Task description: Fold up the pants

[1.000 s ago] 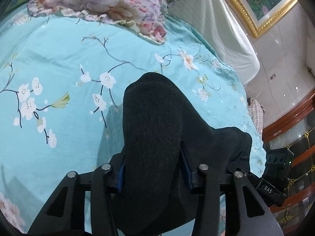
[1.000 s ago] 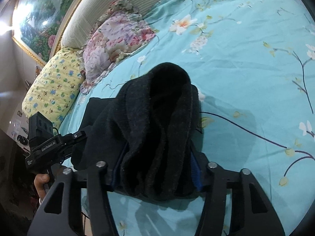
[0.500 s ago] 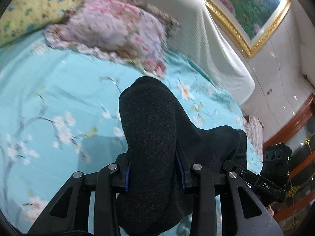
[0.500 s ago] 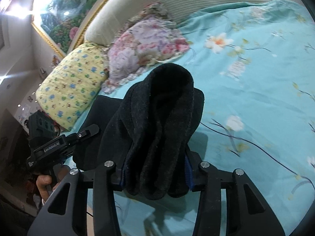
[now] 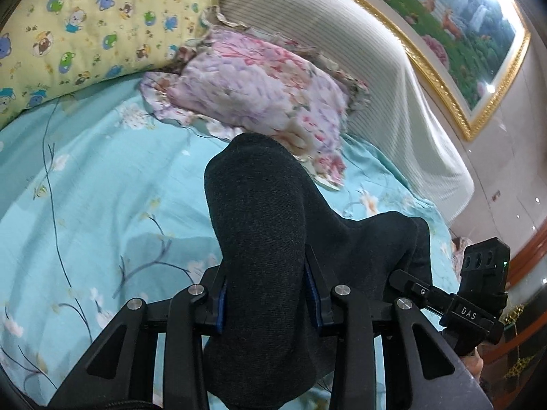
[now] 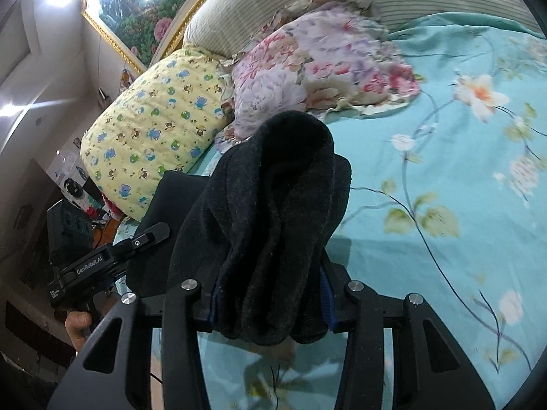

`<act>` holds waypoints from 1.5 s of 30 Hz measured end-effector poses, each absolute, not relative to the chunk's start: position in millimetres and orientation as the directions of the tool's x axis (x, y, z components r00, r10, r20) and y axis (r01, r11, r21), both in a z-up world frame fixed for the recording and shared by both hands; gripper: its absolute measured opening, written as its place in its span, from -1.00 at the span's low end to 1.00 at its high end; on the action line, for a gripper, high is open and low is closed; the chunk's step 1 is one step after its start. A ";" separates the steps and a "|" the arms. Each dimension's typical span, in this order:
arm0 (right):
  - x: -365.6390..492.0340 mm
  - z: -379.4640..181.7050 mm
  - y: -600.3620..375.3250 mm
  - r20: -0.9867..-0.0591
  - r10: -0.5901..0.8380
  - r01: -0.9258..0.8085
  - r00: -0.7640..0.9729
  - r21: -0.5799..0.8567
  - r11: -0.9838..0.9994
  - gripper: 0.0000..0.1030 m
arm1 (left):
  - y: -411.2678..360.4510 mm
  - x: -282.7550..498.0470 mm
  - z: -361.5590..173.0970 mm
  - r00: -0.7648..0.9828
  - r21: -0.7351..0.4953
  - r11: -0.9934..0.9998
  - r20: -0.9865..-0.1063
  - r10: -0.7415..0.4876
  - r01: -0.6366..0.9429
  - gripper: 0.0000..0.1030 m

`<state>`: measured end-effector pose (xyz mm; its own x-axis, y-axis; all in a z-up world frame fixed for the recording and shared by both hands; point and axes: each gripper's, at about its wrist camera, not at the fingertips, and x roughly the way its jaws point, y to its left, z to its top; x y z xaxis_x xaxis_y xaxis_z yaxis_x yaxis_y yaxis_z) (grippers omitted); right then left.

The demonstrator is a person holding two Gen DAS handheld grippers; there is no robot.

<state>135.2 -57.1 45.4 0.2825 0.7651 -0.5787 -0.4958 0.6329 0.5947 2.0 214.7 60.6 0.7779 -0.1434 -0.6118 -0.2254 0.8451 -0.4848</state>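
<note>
Left wrist view: left gripper [image 5: 270, 304] clamped on a thick bunch of dark pants [image 5: 259, 225], lifted above the sheet [image 5: 85, 188]. Right wrist view: right gripper [image 6: 270, 302] likewise pinching pants [image 6: 273, 205]. Mid-carry, probably; next, laying flat toward the far pillows [image 6: 307, 68].

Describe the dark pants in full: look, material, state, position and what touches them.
The pants are black to charcoal, a thick, soft, fleecy knit. They are bunched, not flat: one thick fold is clamped in the left tool, another, creased into several layers, in the right tool. Each fold bulges up past the fingertips, and cloth spans between the two tools. Both bunches are held above the teal flowered bedsheet, in front of the floral pillow. Their full length is hidden.
</note>
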 end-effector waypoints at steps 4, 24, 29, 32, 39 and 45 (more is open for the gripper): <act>148.2 39.6 -39.2 -0.588 0.766 -0.514 0.261 0.587 0.626 -0.11 | 229.3 10.1 52.6 0.774 -0.485 0.835 -0.621 -0.121 -0.259 -0.30; 183.4 -4.4 -16.2 -0.634 0.750 -0.496 0.188 0.598 0.630 -0.02 | 248.7 22.1 9.2 0.730 -0.478 0.813 -0.676 -0.099 -0.333 -0.11; 186.3 -9.4 -17.7 -0.647 0.734 -0.493 0.208 0.578 0.650 0.17 | 251.6 22.8 1.7 0.717 -0.473 0.805 -0.692 -0.088 -0.358 0.10; 186.7 -10.0 -16.0 -0.664 0.715 -0.498 0.219 0.555 0.667 0.33 | 253.3 20.8 0.0 0.710 -0.462 0.802 -0.701 -0.068 -0.379 0.27; 180.6 -2.8 -17.3 -0.671 0.695 -0.505 0.257 0.520 0.689 0.50 | 251.4 11.4 3.4 0.693 -0.415 0.811 -0.720 -0.017 -0.411 0.57; 170.4 5.8 -17.1 -0.666 0.693 -0.527 0.275 0.499 0.688 0.60 | 247.8 2.2 4.8 0.675 -0.380 0.818 -0.738 0.014 -0.432 0.59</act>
<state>170.4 -17.1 5.8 0.2749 0.6934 -0.6660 -0.5273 0.6880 0.4986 2.2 247.8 4.8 0.6750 0.0137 -0.7377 -0.4323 0.8176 -0.3803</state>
